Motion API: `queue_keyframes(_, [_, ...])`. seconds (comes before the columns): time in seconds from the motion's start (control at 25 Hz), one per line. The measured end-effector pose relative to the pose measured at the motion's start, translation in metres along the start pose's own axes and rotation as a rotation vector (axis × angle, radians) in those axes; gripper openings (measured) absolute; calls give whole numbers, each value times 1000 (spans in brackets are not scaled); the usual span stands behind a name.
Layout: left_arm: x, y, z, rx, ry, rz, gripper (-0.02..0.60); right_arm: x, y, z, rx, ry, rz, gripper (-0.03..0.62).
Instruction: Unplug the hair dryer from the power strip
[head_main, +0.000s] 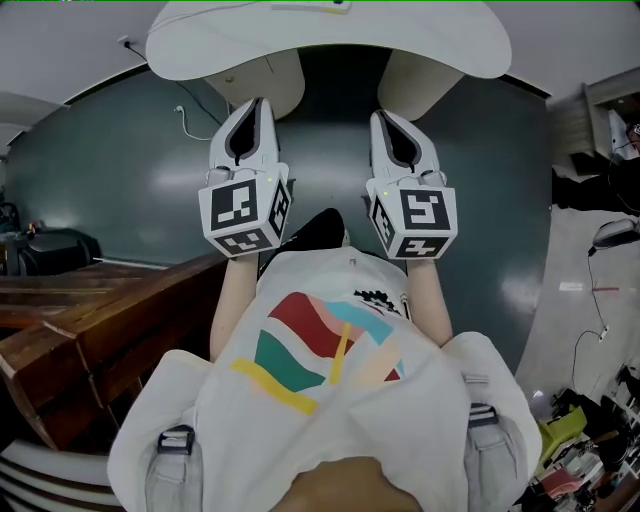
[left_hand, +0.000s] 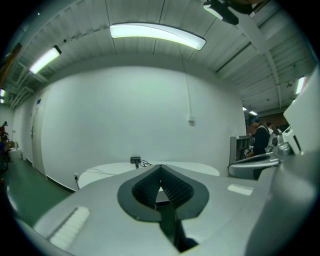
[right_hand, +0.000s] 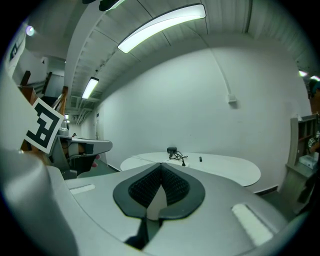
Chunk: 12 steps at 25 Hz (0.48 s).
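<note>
Near the far edge of the white table (right_hand: 225, 172) sat a small dark thing with a cord (right_hand: 173, 151). It was too tiny to tell if it was the hair dryer or the power strip, and well apart from both grippers. The left gripper (left_hand: 161, 169) and right gripper (right_hand: 161, 166) each had their fingers (right_hand: 175, 186) pressed together on nothing. I'd call this the approach stage, nothing unplugged yet. Next up, probably: close in on the table, spread the fingers, find the plug, steady the strip.
</note>
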<state>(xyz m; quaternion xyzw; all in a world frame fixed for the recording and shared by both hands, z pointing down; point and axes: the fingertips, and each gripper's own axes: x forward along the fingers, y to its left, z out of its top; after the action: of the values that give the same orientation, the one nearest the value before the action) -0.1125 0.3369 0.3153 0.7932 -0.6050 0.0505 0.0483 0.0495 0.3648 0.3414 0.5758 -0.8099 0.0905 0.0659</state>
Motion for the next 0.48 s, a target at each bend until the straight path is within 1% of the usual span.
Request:
queue_keyframes(0.16, [13, -1, 8, 11, -18, -3, 0, 4, -5, 5, -13, -11, -5, 12])
queue_keyframes(0.28, [22, -6, 8, 6, -19, -2, 0, 7, -15, 5, -12, -9, -16, 12])
queue_keyframes(0.48, [44, -12, -1, -18, -19, -41, 0, 22, -32, 8, -28, -25, -53, 12])
